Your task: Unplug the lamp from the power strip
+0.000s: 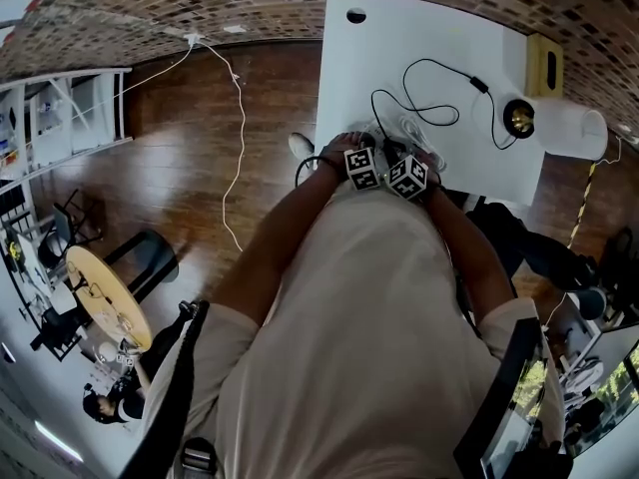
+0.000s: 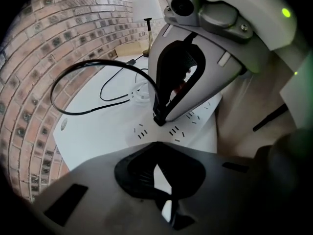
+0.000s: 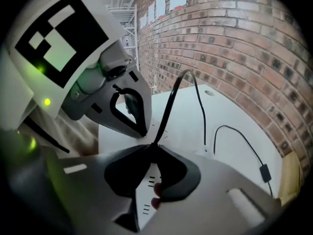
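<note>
Left gripper view has the left gripper (image 2: 170, 195) nearest, its jaws drawn together until the tips touch, with nothing held between them. Only the white of the power strip (image 2: 146, 133) shows through the slit. Just beyond, the right gripper (image 2: 160, 115) points steeply down with its jaws closed on the black plug (image 2: 158, 120), which sits against the top of the strip among the rows of slots. Whether the prongs are in cannot be made out.

In the right gripper view the black cord (image 3: 165, 114) rises straight out of that grip, and the left gripper's tips come down on the white surface just beside it. From the head view both grippers sit side by side at the near edge of the white table (image 1: 399, 28).

The cord loops loosely across the tabletop, passes a small inline switch (image 1: 479, 85) and ends at the lamp (image 1: 519, 118). The lamp stands upright at the far side of the table — well apart from the strip, close to the brick wall (image 1: 150, 8). A thin white cable (image 1: 240, 128) trails over the wooden floor (image 1: 180, 168) left of the table.
</note>
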`<state>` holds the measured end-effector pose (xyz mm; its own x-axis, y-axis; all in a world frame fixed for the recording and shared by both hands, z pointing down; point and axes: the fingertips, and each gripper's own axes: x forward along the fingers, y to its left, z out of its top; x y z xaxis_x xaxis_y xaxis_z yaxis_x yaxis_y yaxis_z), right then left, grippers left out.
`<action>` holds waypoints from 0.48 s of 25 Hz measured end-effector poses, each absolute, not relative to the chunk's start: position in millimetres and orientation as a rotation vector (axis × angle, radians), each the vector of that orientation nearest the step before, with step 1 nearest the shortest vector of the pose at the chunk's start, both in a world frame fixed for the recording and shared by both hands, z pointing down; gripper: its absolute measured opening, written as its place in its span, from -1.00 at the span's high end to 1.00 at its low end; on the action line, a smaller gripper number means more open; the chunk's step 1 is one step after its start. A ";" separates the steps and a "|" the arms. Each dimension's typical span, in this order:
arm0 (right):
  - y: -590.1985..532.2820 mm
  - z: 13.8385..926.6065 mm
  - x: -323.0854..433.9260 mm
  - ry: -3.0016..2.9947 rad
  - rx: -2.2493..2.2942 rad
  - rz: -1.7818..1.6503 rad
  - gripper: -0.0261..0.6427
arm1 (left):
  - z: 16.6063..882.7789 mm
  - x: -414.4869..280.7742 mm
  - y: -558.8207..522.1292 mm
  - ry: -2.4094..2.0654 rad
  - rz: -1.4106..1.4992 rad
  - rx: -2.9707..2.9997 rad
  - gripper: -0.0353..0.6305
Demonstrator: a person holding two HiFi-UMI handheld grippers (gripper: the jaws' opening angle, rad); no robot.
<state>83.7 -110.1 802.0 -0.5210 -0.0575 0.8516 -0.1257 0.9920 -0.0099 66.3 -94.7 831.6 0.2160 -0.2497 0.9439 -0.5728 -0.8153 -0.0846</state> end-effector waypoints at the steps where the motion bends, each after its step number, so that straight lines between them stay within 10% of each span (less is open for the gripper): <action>1: -111.1 803.5 84.1 -2.109 0.134 0.123 0.79 | 831.9 66.6 -94.7 -0.765 1.642 2.212 0.92; 12: -121.7 803.3 82.4 -2.122 0.186 0.185 0.79 | 834.7 65.1 -101.9 -0.666 1.693 2.251 0.92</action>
<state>82.4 -121.7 803.3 -0.5260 -0.0603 0.8483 -0.2059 0.9768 -0.0582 65.1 -101.9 834.7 0.2218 -0.2091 0.9524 -0.4959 -0.8652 -0.0745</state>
